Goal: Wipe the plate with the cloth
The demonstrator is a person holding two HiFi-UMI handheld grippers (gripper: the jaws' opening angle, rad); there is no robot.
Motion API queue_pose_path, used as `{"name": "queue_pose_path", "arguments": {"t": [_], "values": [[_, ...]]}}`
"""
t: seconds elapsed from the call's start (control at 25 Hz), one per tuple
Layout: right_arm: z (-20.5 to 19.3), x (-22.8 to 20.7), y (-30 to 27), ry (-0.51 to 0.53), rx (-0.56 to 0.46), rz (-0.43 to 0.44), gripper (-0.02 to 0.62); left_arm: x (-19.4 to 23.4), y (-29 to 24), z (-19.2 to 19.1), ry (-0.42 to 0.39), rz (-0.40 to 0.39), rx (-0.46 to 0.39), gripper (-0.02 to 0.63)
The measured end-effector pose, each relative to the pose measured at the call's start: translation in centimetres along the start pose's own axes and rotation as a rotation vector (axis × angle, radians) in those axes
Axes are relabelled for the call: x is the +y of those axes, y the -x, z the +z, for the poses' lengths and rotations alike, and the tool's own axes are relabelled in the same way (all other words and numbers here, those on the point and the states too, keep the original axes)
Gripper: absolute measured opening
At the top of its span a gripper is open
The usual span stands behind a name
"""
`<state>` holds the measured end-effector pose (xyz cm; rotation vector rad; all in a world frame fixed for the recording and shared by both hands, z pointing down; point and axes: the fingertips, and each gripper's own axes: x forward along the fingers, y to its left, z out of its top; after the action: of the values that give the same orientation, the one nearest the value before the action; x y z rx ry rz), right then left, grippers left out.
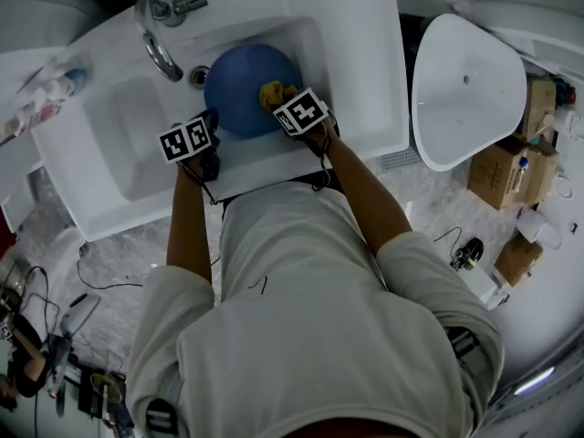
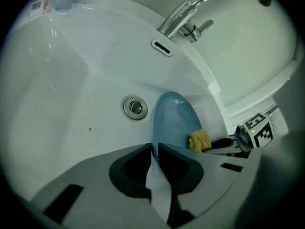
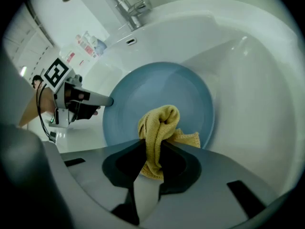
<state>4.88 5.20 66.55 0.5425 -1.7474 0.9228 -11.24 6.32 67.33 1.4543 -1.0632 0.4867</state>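
Observation:
A blue plate (image 1: 245,88) stands tilted in the white sink basin (image 1: 128,130). My left gripper (image 1: 208,126) is shut on its rim at the near left; in the left gripper view the plate (image 2: 172,120) runs edge-on between the jaws. My right gripper (image 1: 285,106) is shut on a bunched yellow cloth (image 1: 272,92), which lies against the plate's face. The right gripper view shows the cloth (image 3: 159,130) bunched between the jaws over the lower part of the plate (image 3: 157,99), and the left gripper (image 3: 110,100) at the plate's left edge.
A chrome faucet (image 1: 157,42) and the drain (image 1: 199,76) sit behind the plate. A white lid-like fixture (image 1: 465,85) lies to the right, with cardboard boxes (image 1: 506,167) and cables on the floor around the person.

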Motion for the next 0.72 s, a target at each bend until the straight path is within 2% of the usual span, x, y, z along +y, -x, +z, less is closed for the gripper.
{"name": "queue_pose_path", "arguments": {"t": [0.2,0.32,0.72], "values": [[0.8,-2.2,0.9,-0.182,-0.102,-0.033,0.074,-0.2,-0.2,-0.1,-0.009,0.0,0.009,0.057],[1.5,-3.4,1.5,-0.252,-0.153,-0.06,0.074,-0.4,-0.3,-0.1,-0.015,0.0,0.015,0.058],[3.5,-5.8,2.3,-0.346,-0.22,-0.107,0.074,-0.7,-0.3,0.0,-0.046,0.02,0.04,0.058]]}}
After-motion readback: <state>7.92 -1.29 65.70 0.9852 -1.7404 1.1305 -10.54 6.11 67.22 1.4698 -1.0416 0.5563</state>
